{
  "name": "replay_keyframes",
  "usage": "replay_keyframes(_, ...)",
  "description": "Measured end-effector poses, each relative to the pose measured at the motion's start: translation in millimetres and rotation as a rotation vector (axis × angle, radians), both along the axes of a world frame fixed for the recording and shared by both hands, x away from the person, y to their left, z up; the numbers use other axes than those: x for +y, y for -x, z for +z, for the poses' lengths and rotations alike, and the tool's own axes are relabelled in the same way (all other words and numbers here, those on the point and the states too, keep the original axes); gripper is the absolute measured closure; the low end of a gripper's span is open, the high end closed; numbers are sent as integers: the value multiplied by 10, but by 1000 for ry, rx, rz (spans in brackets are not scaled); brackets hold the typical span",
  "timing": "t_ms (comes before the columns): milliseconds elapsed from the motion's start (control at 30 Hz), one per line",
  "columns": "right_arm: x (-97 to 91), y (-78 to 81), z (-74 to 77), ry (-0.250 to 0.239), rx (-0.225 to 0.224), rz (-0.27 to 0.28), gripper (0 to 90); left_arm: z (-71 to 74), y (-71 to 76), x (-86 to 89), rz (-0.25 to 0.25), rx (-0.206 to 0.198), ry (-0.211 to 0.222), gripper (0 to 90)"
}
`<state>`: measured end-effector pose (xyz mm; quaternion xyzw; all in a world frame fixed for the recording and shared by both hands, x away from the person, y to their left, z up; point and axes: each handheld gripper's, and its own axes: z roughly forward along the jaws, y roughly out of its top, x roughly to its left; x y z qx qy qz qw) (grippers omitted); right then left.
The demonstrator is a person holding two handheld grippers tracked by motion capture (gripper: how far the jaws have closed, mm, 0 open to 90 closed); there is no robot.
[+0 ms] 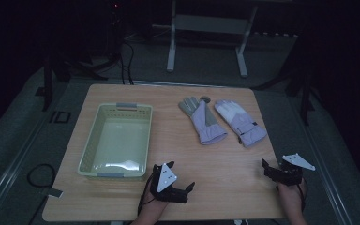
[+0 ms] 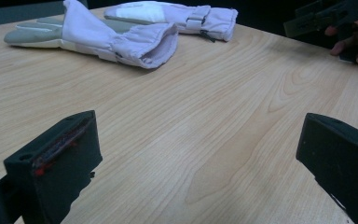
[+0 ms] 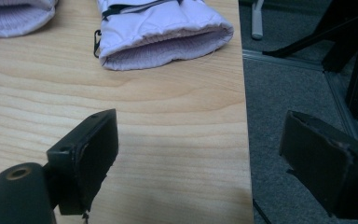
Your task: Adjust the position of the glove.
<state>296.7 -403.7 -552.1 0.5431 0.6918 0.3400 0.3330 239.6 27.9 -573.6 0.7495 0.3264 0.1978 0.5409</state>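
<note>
Two pale lilac gloves lie side by side on the far right part of the wooden table (image 1: 215,164), cuffs toward me. The left glove (image 1: 201,119) (image 2: 112,39) (image 3: 14,16) shows a grey palm. The right glove (image 1: 241,123) (image 2: 182,16) (image 3: 163,32) shows a white back and a strap. My left gripper (image 1: 190,191) (image 2: 200,140) rests low near the front edge, open and empty, jaws pointing right toward the gloves. My right gripper (image 1: 265,169) (image 3: 200,135) (image 2: 317,18) is at the front right corner, open and empty, with one jaw out past the table's right edge.
A pale green plastic basket (image 1: 90,140) stands empty on the left half of the table. A small grey round thing (image 1: 205,99) lies just beyond the left glove's fingers. Dark stands and a white frame (image 1: 171,47) rise on the carpet behind the table.
</note>
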Motion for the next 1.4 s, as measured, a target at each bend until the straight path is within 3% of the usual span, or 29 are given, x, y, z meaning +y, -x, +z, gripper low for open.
replay_keyframes(133, -21, 12, 15, 3, 25, -3, 115, 1, 1, -4, 0, -3, -2, 0)
replay_keyframes(200, -51, -5, 31, -46, 73, 27, 124, 1, 6, -10, -1, -7, -9, 0)
replay_keyframes(267, -81, -55, 64, -127, 136, 101, 130, 1, 8, -12, -2, -9, -11, 0)
replay_keyframes(333, -54, -74, 97, -136, 151, 134, 136, 1, 4, -10, -2, -5, -8, 0)
replay_keyframes(467, 67, -67, 160, -87, 133, 165, 136, 0, -4, -3, -1, 1, -1, 0)
replay_keyframes(600, 157, -89, 246, -73, 116, 186, 135, 1, 2, -9, -3, -3, -5, 0)
replay_keyframes(733, 204, -128, 383, -100, 92, 174, 135, 0, -1, -9, -2, -2, -5, 0)
replay_keyframes(867, 253, -197, 537, -102, 65, 119, 135, 0, -1, -8, -1, -2, -5, 0)
replay_keyframes(933, 265, -232, 610, -124, 57, 122, 125, 1, -1, -10, -1, -2, -7, 0)
replay_keyframes(1033, 309, -285, 713, -118, 47, 109, 118, 1, -3, -8, 0, 1, -6, 0)
replay_keyframes(1167, 344, -343, 865, -148, 43, 139, 131, 1, -5, -8, 0, 2, -6, 0)
replay_keyframes(1400, 451, -440, 1085, -150, 28, 174, 159, 1, -8, -7, -1, 5, -3, 0)
